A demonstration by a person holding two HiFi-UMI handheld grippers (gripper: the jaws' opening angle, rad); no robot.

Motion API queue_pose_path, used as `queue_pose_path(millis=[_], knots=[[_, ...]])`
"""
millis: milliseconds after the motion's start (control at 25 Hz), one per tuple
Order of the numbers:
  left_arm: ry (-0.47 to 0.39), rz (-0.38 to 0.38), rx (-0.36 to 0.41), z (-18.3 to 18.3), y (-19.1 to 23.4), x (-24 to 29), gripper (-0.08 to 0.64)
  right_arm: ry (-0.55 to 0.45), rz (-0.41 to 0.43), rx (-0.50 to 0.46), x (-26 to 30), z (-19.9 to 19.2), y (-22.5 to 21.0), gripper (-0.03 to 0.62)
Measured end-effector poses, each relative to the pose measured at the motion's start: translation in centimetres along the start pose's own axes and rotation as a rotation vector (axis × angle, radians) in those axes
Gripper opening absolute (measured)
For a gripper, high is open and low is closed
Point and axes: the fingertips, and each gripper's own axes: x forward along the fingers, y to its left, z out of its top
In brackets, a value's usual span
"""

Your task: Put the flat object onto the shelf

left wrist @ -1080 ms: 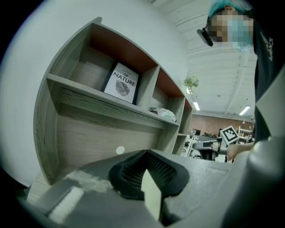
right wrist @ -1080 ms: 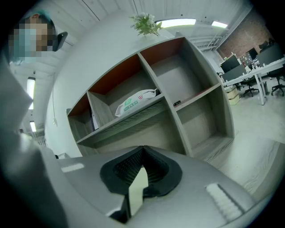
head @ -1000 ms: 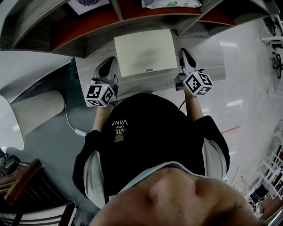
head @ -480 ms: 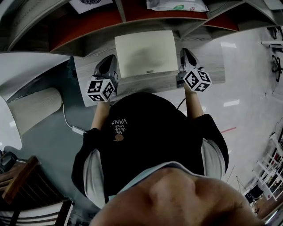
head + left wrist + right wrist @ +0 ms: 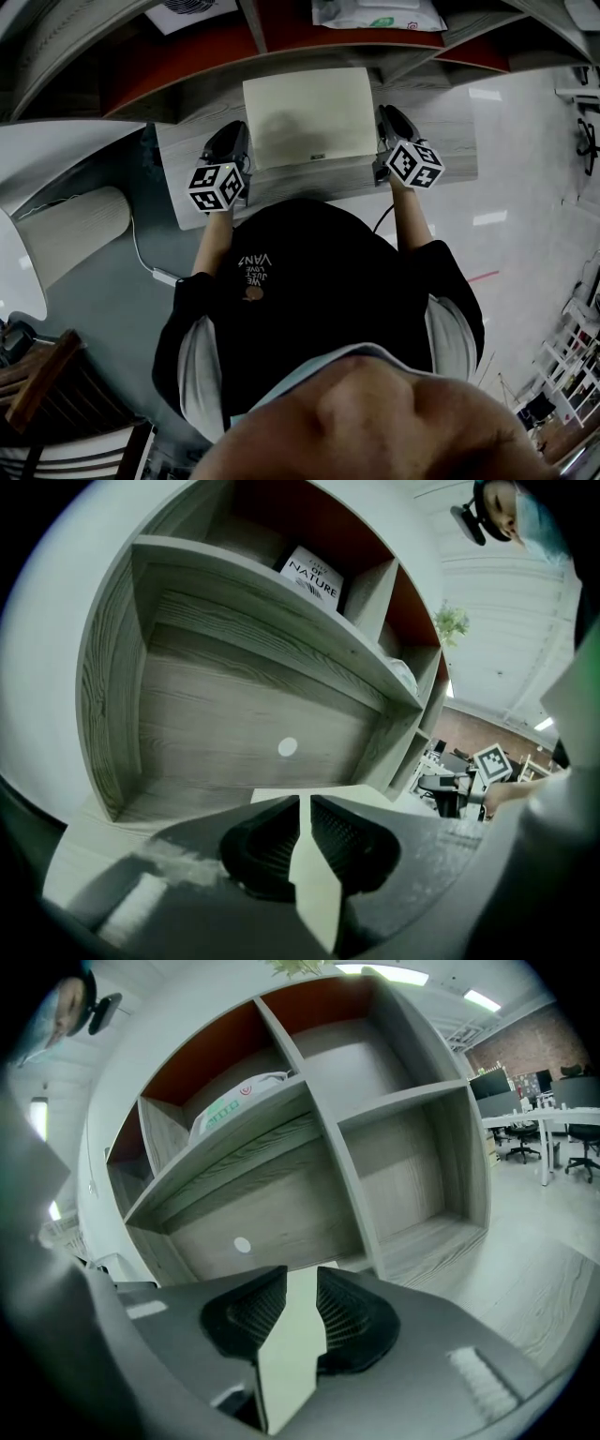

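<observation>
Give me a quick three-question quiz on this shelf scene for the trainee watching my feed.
1. True or false: the cream board sits between the jaws of both the left claw and the right claw.
2. What lies on the upper shelf, right of the divider, in the head view? A) a white bag B) a mug C) a kettle
3. Fill in: the book cover reads "... OF ____".
Key: 1 true; both claws' jaws have just been opening. 2 A. 3 NATURE.
</observation>
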Motion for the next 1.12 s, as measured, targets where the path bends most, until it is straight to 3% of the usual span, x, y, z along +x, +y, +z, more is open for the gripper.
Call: queue_pose_path(millis=[80, 360, 760, 1120], knots=[[0.022, -0.001, -0.020, -0.6, 0.3, 0.5, 0.021, 0.022, 0.018, 0.021, 0.6, -0.6, -0.1, 0.117], [0.089, -0.017, -0.086, -2.6, 1.4, 2.3, 0.130, 0.105, 0.048, 0.062, 2.7, -2.2, -0.7, 0.198], [0.165, -0.024, -0.208, -4.6, 2.6, 4.8, 0.256, 0.189, 0.057, 0.073, 4.8, -3.3, -1.6, 0.244], [0.230, -0.089, -0.247, -4.8, 2.9, 6.5, 0.263, 0.234, 0.064, 0.106, 6.8, -4.2, -2.7, 0.249]])
